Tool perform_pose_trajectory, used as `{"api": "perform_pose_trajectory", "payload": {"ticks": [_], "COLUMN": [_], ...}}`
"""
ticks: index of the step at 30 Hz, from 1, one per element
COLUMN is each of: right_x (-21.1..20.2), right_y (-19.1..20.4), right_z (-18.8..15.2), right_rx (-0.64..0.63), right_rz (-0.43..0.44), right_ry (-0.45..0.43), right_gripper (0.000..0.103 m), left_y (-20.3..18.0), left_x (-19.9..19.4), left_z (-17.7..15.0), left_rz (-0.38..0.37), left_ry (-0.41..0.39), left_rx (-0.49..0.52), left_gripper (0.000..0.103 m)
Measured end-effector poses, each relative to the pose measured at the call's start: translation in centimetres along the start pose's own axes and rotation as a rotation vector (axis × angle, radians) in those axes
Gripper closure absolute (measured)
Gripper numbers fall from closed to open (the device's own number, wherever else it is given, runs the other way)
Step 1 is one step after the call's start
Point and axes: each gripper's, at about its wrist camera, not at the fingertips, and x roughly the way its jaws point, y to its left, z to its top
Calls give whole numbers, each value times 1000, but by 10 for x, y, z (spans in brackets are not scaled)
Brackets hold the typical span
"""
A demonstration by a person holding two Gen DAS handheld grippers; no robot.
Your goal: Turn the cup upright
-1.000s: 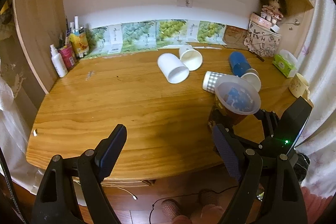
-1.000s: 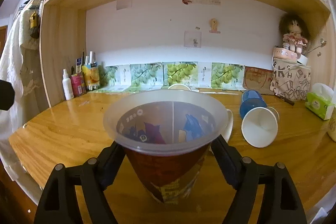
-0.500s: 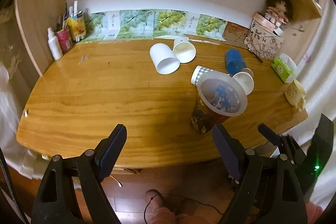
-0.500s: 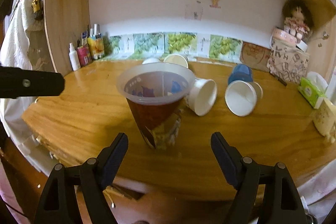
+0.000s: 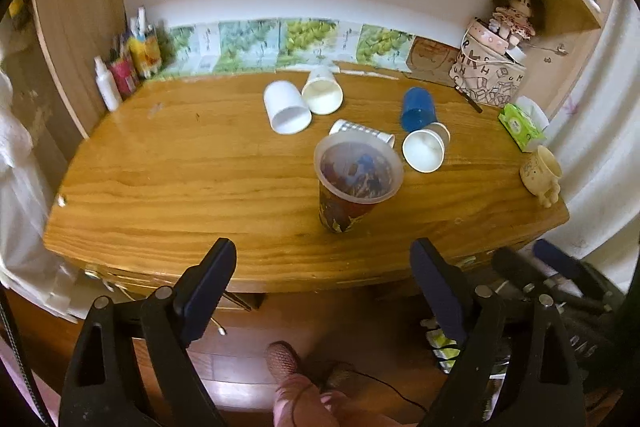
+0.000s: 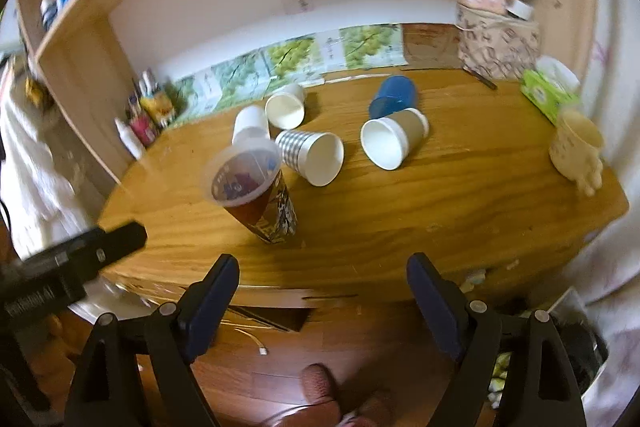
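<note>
Two grippers are ours, both held back from the front edge of a wooden table [image 5: 168, 163]. On it, near the front, the patterned cup [image 5: 352, 195] stands upright with its clear rim facing up. Behind it five cups lie on their sides: a white cup [image 5: 286, 107], a cream cup [image 5: 322, 93], a blue cup [image 5: 418, 107], a brown-sleeved cup [image 6: 394, 141] and a checked cup [image 6: 310, 153], the last just behind the patterned one. Our left gripper [image 5: 322, 285] and right gripper [image 6: 322, 289] each have fingers spread wide, holding nothing.
</note>
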Motion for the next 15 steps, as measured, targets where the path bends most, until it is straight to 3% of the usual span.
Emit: {"api": "perform_pose_trajectory", "payload": {"ticks": [4,10,13,15], "right_x": [-24,-66,-82,-91], "right_y": [-10,-14,-13,-10], "right_z": [7,9,8,7], "right_rx": [24,10,25,11], "right_rz": [-9,-13,-18,-16], "right_ry": [-8,-59,-86,-110], "right_gripper": [15,15,0,0], "left_y": [-8,-24,-32,-39], "left_x": [-24,-52,-62,-70], "left_z": [-2,-5,-8,-10], "left_rz": [-11,50,69,88], "left_ry": [-34,-108,-132,-163], "left_rx": [-34,-11,-10,-3], "left_gripper": [1,1,1,1]}}
